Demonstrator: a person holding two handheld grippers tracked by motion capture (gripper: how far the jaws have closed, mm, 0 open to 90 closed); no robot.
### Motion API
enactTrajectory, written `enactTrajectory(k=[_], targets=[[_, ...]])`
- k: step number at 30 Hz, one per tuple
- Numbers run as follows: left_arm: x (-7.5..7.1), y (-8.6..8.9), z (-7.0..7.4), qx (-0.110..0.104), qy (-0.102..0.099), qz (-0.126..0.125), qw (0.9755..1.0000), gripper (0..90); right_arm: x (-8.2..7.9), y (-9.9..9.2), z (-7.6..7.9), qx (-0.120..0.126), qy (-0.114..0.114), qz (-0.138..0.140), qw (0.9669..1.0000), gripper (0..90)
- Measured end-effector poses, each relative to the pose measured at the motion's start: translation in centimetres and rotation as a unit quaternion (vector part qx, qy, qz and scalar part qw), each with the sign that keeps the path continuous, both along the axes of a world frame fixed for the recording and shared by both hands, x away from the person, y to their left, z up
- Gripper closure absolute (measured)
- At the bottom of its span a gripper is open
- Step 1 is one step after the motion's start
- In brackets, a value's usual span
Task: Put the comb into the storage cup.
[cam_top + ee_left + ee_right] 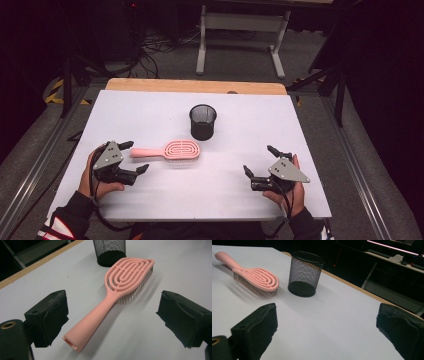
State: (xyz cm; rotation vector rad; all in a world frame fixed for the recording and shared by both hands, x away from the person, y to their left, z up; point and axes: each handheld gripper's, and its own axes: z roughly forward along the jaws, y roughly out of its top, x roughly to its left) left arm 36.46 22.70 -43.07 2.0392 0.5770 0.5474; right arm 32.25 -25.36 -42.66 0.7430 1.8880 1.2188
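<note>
Pink brush [170, 150] flat on the white desk [150, 110], bristles down, just in front of the black mesh cup [203, 121]. Left hand-held gripper [137, 156] open around the handle end, not touching; right hand-held gripper [259, 160] open, empty, well apart. Best closed squarely across the handle, pads level.

bright overhead light on the white table [150, 105] — dark surroundings, soft shadows, slightly grainy.
</note>
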Motion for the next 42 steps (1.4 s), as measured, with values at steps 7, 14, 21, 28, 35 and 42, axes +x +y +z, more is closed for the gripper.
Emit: enactTrajectory(k=[7,14,21,28,35,42], targets=[[2.6,-1.0,1.3,0.076,0.053,-0.025,0.9954,10.2,0.6,-0.2,-0.4,-0.001,0.019,-0.001,0.9998,4.2],[6.0,-3.6,2.2,0.162,0.078,-0.051,0.9824,14.3,0.5,-0.1,-0.5,-0.012,0.022,0.006,0.9997,4.2],[8.0,-5.6,1.3,0.234,0.136,-0.102,0.9573,30.0,0.8,-0.4,-1.0,-0.009,0.036,0.008,0.9993,4.2],[9.3,-6.5,0.1,0.275,0.167,-0.122,0.9391,40.5,0.9,-0.5,-1.1,-0.009,0.043,0.006,0.999,4.2],[9.7,-7.5,-0.1,0.295,0.171,-0.138,0.9298,49.4,1.0,-0.3,-1.4,-0.013,0.051,0.008,0.9986,4.3],[10.3,-8.3,-0.2,0.308,0.195,-0.166,0.9164,59.6,1.0,-0.3,-1.5,-0.014,0.057,0.01,0.9982,4.6]])
